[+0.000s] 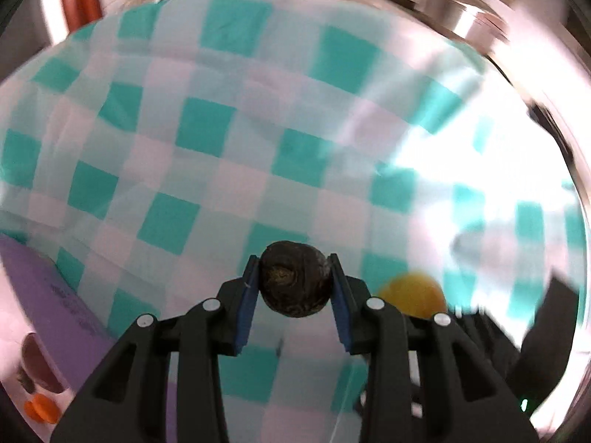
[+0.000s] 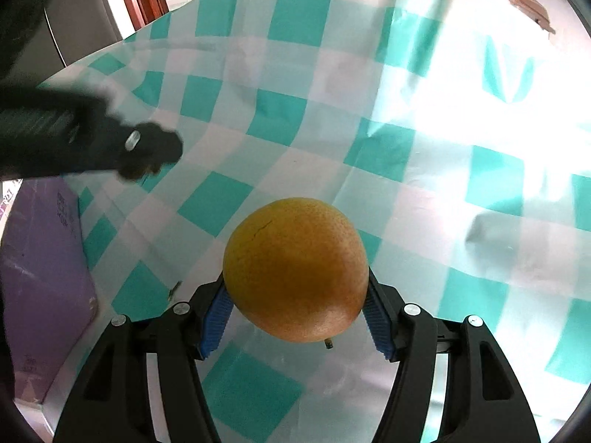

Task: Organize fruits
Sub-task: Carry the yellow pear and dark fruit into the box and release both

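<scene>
My left gripper (image 1: 294, 283) is shut on a small dark brown wrinkled fruit (image 1: 294, 283) and holds it above the teal and white checked tablecloth (image 1: 207, 170). My right gripper (image 2: 296, 297) is shut on a large yellow-orange pear (image 2: 296, 269), stem end down, above the same cloth (image 2: 369, 147). The pear also shows blurred in the left wrist view (image 1: 413, 293), just right of the left fingers. The left gripper appears blurred at the left of the right wrist view (image 2: 147, 149), with the dark fruit in it.
A purple box (image 2: 48, 269) lies at the left edge of the table; it also shows in the left wrist view (image 1: 48, 288). Reddish and orange things (image 1: 38, 380) lie at the lower left. A dim grey blurred patch (image 2: 495, 236) is on the cloth to the right.
</scene>
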### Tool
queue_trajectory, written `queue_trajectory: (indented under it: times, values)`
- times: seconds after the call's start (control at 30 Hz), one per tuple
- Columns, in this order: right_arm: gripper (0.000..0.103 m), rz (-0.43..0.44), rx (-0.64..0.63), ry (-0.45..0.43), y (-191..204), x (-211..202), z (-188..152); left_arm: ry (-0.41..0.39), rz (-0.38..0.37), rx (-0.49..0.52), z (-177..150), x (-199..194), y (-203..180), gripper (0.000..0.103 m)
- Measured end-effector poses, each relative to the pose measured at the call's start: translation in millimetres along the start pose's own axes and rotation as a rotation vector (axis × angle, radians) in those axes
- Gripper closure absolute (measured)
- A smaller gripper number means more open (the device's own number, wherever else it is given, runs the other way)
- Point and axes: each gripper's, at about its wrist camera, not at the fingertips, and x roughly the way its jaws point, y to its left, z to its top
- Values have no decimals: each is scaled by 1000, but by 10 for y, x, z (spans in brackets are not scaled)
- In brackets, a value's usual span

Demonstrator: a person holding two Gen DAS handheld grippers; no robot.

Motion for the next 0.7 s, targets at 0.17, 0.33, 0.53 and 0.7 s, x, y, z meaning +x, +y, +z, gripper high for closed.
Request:
queue_trajectory:
  times: [0.17,0.33,0.53,0.7]
  values:
    - [41,-32,-43,-15,153,-413,140,-45,-12,53,-102,-537,190,66]
    - [41,-56,-94,-94,525,-1074,369,-137,-2,65,-186,-1338,564,66]
    - [41,-50,-106,-176,1120,-1855,195,-197,-2,71,-759,-2302,1202,66]
    - [41,-43,-123,-192,1612,-2148,-104,-205,18,20,-1238,-2649,1757,66]
